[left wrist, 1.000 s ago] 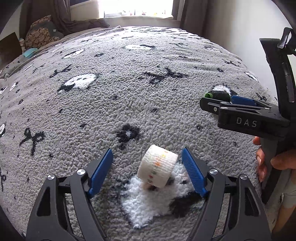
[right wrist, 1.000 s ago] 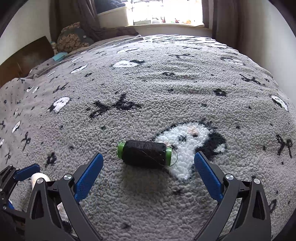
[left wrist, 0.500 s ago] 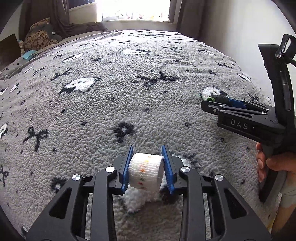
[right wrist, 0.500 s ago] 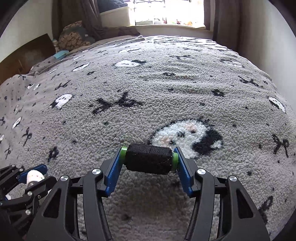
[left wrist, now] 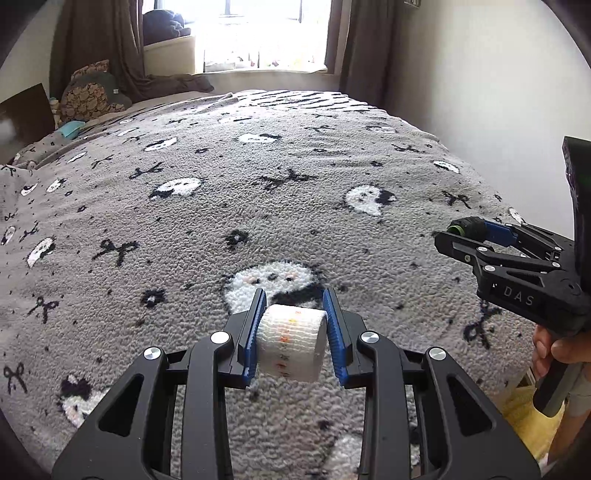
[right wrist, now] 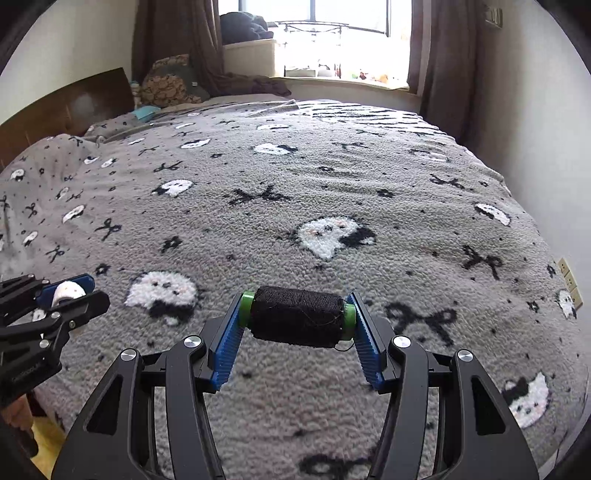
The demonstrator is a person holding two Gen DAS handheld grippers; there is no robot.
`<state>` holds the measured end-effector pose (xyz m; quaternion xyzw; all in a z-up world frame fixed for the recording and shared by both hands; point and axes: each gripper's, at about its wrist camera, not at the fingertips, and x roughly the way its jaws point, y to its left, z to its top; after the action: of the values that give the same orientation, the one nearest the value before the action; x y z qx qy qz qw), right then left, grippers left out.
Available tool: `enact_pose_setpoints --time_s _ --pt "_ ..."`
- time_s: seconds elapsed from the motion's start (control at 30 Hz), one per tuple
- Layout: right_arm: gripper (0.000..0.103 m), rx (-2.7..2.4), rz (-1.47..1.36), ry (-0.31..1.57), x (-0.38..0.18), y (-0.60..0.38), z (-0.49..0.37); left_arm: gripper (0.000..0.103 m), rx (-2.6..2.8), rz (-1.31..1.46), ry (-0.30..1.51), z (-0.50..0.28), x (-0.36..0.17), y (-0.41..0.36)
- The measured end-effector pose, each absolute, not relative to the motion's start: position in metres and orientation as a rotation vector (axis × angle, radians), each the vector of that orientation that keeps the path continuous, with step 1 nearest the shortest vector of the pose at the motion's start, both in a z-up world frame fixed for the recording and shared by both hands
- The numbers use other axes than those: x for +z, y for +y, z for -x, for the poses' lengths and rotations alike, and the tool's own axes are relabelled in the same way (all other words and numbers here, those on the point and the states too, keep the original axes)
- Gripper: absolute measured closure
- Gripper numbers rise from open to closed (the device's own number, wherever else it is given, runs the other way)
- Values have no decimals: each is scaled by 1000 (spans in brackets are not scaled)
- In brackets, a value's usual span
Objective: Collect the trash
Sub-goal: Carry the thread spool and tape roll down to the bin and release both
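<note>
Above the grey blanket, my left gripper clamps the white gauze roll; beside it, my right gripper clamps the black thread spool endwise.

My left hand-held gripper is matt black plastic with small bright metal screw heads, and its ribbed blue pads look like rough plastic. Between them sits a roll of bandage of white woven gauze, crinkled and soft, with faint coloured print. My right hand-held gripper has the same matt black frame and ribbed blue pads. The spool of thread in it is wound with matt black thread, slightly fuzzy, on glossy green plastic ends. The blanket on the bed is thick, nubbly grey fleece. The headboard is dark wood with a dull sheen. The curtains are matt brown cloth.
</note>
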<state>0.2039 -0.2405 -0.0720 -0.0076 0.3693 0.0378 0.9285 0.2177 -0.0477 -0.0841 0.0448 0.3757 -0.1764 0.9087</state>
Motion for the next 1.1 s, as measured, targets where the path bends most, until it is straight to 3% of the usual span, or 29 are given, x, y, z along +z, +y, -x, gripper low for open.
enact_pose_setpoints --time_s 0.57,1.1 --pt "47 109 -4 676 -50 -246 -61 73 -383 -72 719 -90 -69 -42" --pt "47 110 -27 787 -110 -238 8 73 -396 -76 819 -20 -129 -38"
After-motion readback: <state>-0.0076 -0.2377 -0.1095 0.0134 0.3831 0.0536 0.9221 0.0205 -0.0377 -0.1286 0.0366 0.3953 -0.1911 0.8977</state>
